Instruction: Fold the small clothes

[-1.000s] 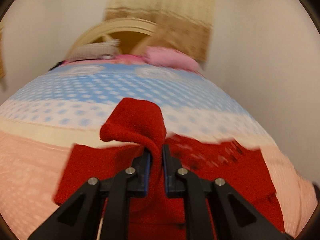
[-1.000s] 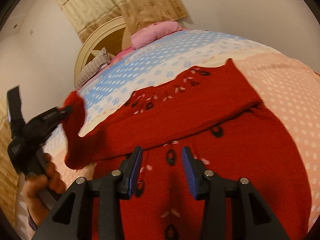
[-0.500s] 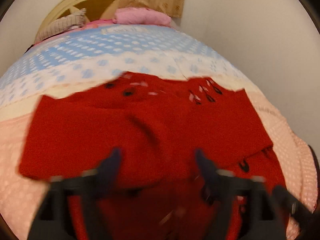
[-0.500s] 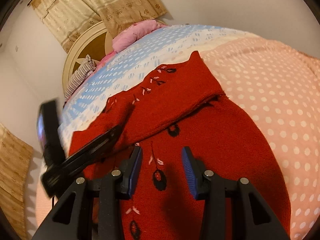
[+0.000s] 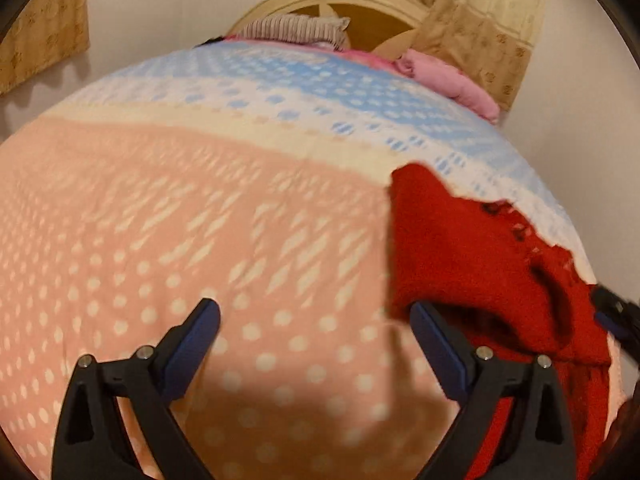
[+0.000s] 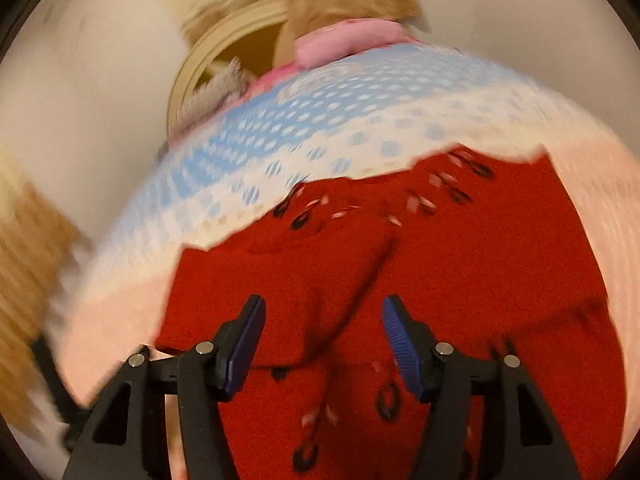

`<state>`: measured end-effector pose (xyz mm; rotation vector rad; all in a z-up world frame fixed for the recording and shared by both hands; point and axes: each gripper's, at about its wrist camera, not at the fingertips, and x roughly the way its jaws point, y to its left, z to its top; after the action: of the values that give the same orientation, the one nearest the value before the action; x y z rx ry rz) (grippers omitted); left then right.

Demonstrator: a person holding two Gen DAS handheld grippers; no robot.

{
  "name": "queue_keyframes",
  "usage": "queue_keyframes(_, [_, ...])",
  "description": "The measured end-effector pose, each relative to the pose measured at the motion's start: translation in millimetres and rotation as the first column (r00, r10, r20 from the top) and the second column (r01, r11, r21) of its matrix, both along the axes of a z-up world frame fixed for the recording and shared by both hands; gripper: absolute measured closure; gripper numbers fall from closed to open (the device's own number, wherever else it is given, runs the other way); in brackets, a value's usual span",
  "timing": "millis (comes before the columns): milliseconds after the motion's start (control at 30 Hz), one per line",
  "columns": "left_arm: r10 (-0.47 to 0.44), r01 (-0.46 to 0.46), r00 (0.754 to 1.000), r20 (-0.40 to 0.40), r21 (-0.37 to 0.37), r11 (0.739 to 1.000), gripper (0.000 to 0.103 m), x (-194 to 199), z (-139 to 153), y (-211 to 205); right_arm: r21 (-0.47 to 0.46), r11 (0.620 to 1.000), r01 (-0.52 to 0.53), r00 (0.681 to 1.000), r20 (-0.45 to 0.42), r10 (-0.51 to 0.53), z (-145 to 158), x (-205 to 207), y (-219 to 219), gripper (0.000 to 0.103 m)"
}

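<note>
So your left claw (image 5: 316, 340) gapes empty over the bed (image 5: 200, 220), right claw (image 6: 322, 334) just widening, nothing clamped; red sweater (image 6: 400, 264) has sleeves folded in, body fold left.

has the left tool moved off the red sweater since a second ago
Yes. The left tool, jaws just opened and empty, now hangs over the pink bedspread; the red sweater lies to its right.

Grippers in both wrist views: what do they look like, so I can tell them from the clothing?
Both match. The left gripper and right gripper each have two matte black plastic fingers with triangular cut-outs, silver round screw heads at the joints, and dark blue ribbed pads on the inner faces. No cables, markings or sleeves show.
</note>
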<state>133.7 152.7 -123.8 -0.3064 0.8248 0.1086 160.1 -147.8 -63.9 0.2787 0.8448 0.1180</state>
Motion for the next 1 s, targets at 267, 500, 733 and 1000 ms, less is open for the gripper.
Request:
queue_keyframes(267, [0.005,-0.005,1.0,-0.011,-0.066,0.998,0.003,2.0,-9.0,6.7,-0.224,0.973,-0.053,0.983,-0.181,0.012,-42.1,58.6,35.6,0.084])
queue_keyframes(500, [-0.001,0.0,0.999,-0.038,-0.015,1.0,0.0,12.0,-11.6,1.7,-0.146,0.989,-0.017,0.996,-0.086,0.004,0.3,68.2,5.0,0.099])
queue_keyframes(733, [0.001,0.001,0.998,-0.064,0.038,0.999,0.0,16.2,-12.6,-4.6,-0.1,0.995,0.008,0.983,0.182,0.011,85.0,47.2,-26.0,0.099])
queue_keyframes(1000, [0.002,0.002,0.998,-0.068,0.054,0.999,0.0,17.6,-12.7,-6.3,-0.076,0.992,0.1,0.982,0.166,-0.087,48.6,27.1,-115.6,0.099])
